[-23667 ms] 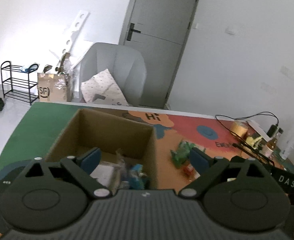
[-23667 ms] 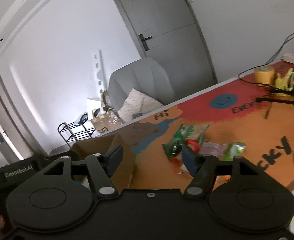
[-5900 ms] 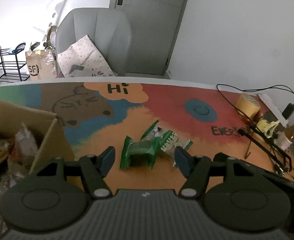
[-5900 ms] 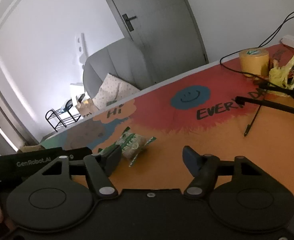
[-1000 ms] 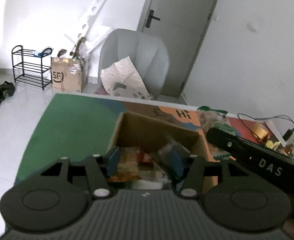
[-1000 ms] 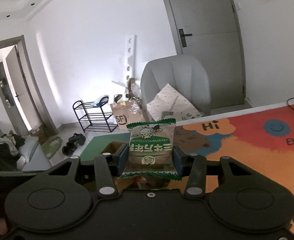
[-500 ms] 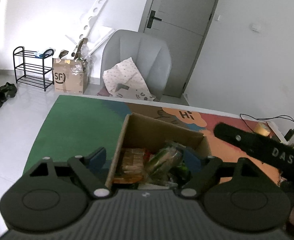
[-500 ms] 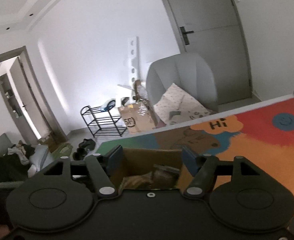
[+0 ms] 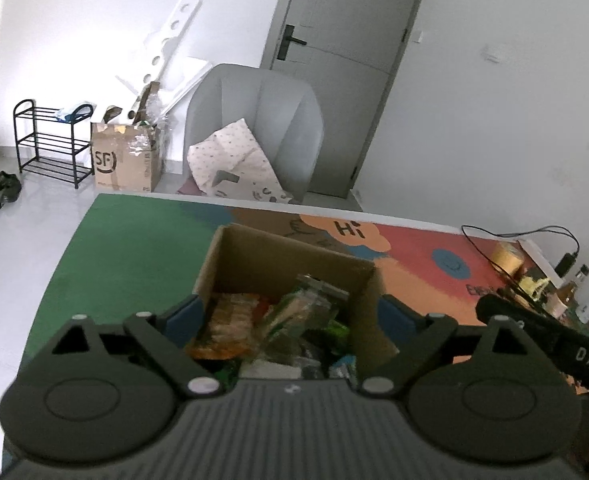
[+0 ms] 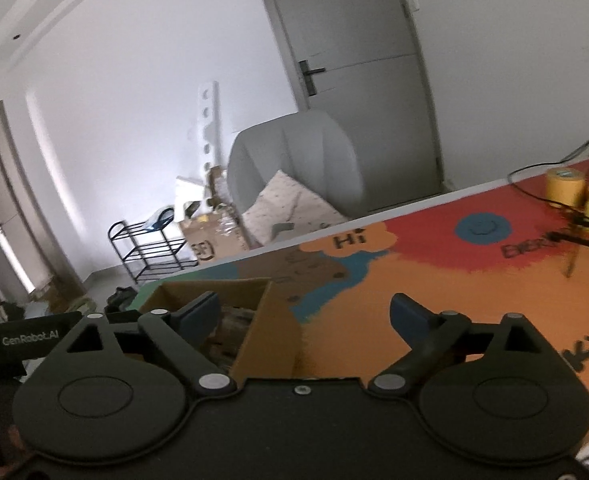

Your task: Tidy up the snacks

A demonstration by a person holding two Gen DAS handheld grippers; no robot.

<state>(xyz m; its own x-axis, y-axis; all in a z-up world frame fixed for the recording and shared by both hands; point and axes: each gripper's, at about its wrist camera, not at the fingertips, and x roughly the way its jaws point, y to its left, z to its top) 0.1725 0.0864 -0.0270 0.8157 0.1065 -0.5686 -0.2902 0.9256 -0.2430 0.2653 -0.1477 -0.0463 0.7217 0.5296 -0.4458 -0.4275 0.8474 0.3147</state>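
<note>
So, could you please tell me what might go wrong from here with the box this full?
1. The snack packets are heaped near the rim of the cardboard box; one may slide out.
2. The left hand-held gripper, jaws opening with nothing gripped, straddles the box and could nudge it.
3. The right hand-held gripper hangs by its wall.
</note>
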